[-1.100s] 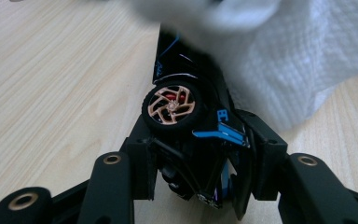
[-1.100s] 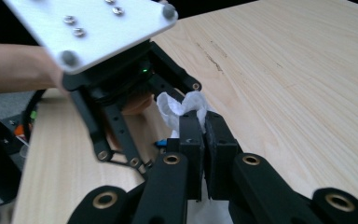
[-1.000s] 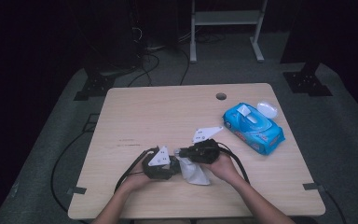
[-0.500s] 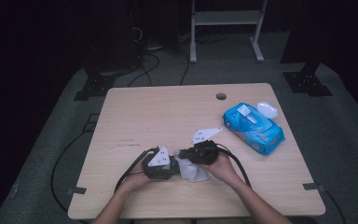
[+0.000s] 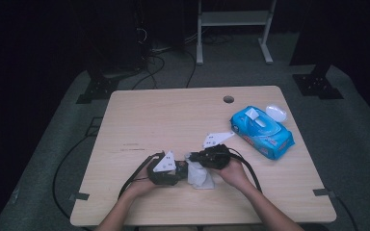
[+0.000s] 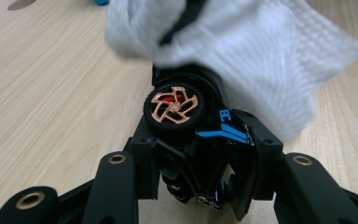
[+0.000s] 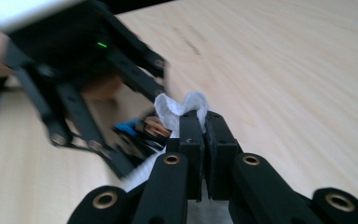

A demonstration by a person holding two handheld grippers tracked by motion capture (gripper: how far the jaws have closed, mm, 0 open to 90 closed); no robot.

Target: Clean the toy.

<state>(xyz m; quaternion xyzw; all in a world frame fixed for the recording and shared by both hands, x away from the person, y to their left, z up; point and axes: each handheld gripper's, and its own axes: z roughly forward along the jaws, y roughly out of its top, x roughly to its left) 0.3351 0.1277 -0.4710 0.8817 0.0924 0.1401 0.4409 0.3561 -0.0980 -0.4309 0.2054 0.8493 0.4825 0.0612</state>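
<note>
A black toy car (image 6: 200, 140) with blue markings and a copper-spoked wheel (image 6: 173, 105) sits between the jaws of my left gripper (image 6: 203, 163), which is shut on it. A white wipe (image 6: 261, 56) is draped over the car's far end. My right gripper (image 7: 204, 123) is shut on a fold of that wipe (image 7: 182, 105), close against the car (image 7: 140, 133) and the left gripper (image 7: 74, 93). In the high view both grippers, left (image 5: 180, 169) and right (image 5: 192, 159), meet near the table's front edge, with the wipe (image 5: 201, 177) hanging between them.
A blue packet of wet wipes (image 5: 261, 131) lies at the right of the wooden table (image 5: 164, 115), with a small white lid (image 5: 276, 113) behind it. A cable hole (image 5: 228, 99) sits near the far edge. Black cables trail off the front left.
</note>
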